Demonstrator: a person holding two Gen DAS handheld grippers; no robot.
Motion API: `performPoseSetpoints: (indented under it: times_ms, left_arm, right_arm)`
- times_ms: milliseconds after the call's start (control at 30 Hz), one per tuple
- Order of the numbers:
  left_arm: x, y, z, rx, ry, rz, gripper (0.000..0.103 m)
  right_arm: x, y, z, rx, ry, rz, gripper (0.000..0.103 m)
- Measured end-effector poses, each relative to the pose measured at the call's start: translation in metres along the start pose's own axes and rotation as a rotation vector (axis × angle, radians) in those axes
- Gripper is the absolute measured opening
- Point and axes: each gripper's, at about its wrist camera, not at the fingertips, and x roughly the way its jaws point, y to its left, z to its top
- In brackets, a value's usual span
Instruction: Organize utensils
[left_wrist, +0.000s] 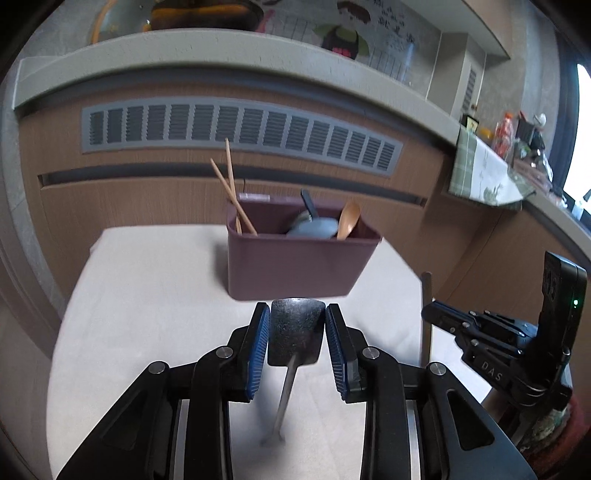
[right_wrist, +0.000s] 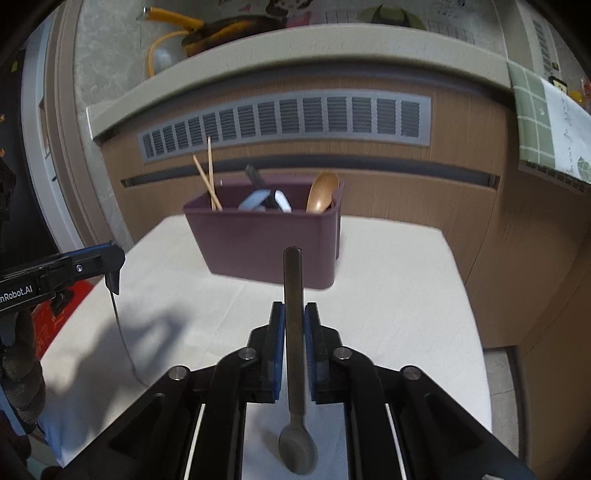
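My left gripper (left_wrist: 297, 332) clasped a dark metal fork (left_wrist: 294, 334) by its broad flat handle end, the blue pads (left_wrist: 258, 347) against both of its sides, with the thin neck and tines hanging down toward the white cloth (left_wrist: 147, 295). My right gripper (right_wrist: 294, 332) was clenched on the straight handle of a grey metal spoon (right_wrist: 295, 354), which stood nearly upright, bowl downward and handle tip raised toward the holder. The maroon utensil holder (right_wrist: 258, 243) stood near the far edge of the cloth-covered table, roughly midway along that edge. Two wooden chopsticks (left_wrist: 231, 192) leaned at its left end, a pale blue utensil (left_wrist: 314, 225) with a dark handle lay in the middle, and a wooden spoon (right_wrist: 322, 192) stood at its right end. Behind the table ran a wood-panelled cabinet with a long grey vent grille (left_wrist: 240, 129) under a pale counter ledge (right_wrist: 295, 44). A green checked cloth (right_wrist: 546, 122) hung over the ledge at the right.
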Motion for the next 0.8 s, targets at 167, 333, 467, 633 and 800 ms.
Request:
performPoseSetpoints:
  times_ms: [167,333,467,633,800]
  left_arm:
    - [-0.018,-0.008,0.027,0.009,-0.060,0.001,0.003]
    - [-0.027,-0.005,0.035,0.005,-0.071,0.027,0.003]
    - [-0.016,0.001,0.023,0.006,-0.016,0.010,0.003]
    - [0.031,0.012,0.002,0.000,0.115,-0.075,0.005]
    - [0.095,0.031,-0.010,0.014,0.236,-0.139,0.031]
  right_arm:
    - [-0.013,0.005,0.026,-0.039,-0.063,-0.005,0.003]
    - [-0.021,0.001,0.036,-0.054,-0.081,-0.004,0.003]
    - [-0.021,-0.009,0.026,-0.024,-0.057,-0.003,0.003]
    - [-0.021,-0.024,0.021,0.009,-0.054,-0.021,0.003]
    - [-0.018,-0.039,0.021,0.031,-0.052,-0.047,0.003]
